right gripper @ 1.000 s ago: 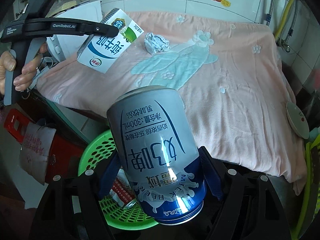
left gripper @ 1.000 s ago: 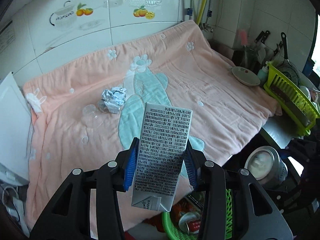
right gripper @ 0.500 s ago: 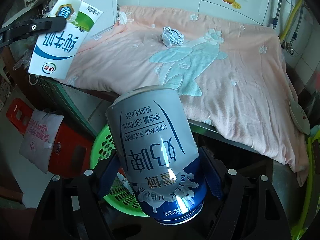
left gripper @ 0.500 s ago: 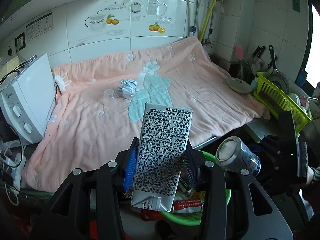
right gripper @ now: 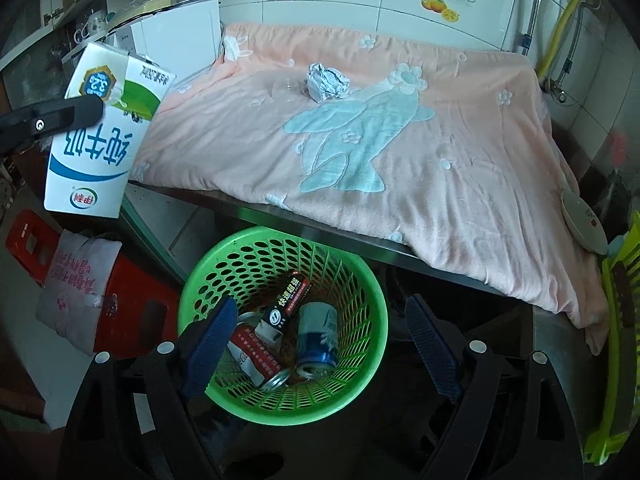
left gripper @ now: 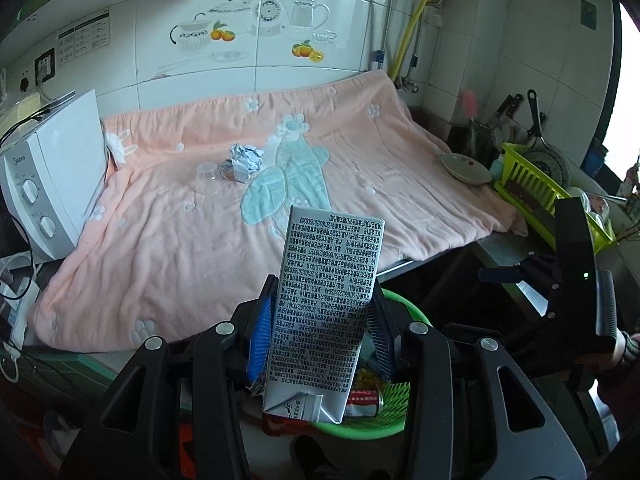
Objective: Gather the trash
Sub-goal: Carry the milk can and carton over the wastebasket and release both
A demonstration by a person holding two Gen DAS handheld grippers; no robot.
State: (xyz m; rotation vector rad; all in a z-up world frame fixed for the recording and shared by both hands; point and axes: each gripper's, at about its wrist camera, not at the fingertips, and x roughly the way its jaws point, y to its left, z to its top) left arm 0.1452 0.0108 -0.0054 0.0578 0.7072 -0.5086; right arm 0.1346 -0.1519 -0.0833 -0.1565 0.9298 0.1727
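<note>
White tiled wall [left gripper: 328,60] with fruit and teapot decals, yellow pipe [left gripper: 412,28] in the corner. Counter covered by a pink blanket [left gripper: 180,248]. White oven [left gripper: 48,184] at its left end, lime dish rack [left gripper: 532,188] at the right. Daylight from a window [left gripper: 624,120] far right; red stool [right gripper: 132,288] on the floor

Your left gripper [left gripper: 320,334] has blue pads against a milk carton [left gripper: 326,312] whose silver-grey side is packed with fine black print; its front is white with a green patch and a blue swoosh. You see a pink blanket [right gripper: 400,140] with a pale teal figure and white flowers, a crumpled silver foil ball [right gripper: 327,82], and a bright green perforated basket [right gripper: 360,280] containing a blue-and-white can [right gripper: 316,338] and a red one [right gripper: 252,354].
</note>
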